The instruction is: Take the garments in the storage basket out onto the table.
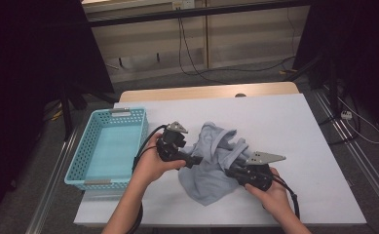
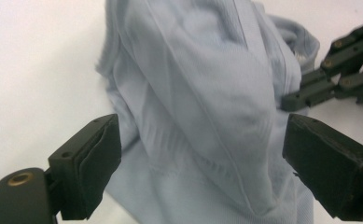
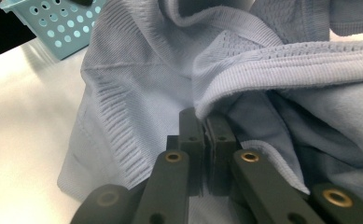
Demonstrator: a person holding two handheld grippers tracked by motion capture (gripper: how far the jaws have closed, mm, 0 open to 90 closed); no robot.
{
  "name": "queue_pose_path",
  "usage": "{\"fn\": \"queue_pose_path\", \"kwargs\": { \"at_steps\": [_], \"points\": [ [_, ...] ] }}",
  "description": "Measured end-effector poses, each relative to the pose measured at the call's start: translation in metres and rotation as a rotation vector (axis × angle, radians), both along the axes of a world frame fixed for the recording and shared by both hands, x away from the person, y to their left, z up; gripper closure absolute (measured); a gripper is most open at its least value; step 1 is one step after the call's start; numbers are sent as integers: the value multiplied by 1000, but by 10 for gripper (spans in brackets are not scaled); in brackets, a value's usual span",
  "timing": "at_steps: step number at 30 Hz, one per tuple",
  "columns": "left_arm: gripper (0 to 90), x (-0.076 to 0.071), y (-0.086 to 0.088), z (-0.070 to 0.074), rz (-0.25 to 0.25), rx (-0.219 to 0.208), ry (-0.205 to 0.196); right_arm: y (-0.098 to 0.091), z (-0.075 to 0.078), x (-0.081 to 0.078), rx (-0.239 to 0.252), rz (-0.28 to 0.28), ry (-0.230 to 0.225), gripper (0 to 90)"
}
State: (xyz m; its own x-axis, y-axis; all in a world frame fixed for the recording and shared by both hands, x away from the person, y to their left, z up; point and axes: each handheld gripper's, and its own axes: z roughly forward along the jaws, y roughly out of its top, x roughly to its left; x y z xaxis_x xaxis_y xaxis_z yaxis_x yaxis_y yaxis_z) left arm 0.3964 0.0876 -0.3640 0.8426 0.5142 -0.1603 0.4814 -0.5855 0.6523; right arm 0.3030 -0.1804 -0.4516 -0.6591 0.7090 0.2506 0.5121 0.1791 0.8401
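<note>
We see basket (image 1: 110,146) left of garment (image 1: 216,161) | left gripper (image 1: 193,161) released | right gripper (image 1: 232,170) pinching hem

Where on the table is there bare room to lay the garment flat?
Bare white table lies right of the blue garment, and a strip lies behind it. The basket borders the left; the left gripper and right gripper crowd the middle.
</note>
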Motion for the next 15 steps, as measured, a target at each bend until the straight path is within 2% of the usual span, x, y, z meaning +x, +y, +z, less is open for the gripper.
{"fn": "queue_pose_path", "kwargs": {
  "at_steps": [8, 15],
  "points": [
    [118, 12, -9, 6, 14, 3, 0, 1, 1, -1, -2, 1, -1, 881],
    [120, 28, -18, 9, 52, -3, 0, 1, 2, -1, -2, 1, -4, 880]
  ]
}}
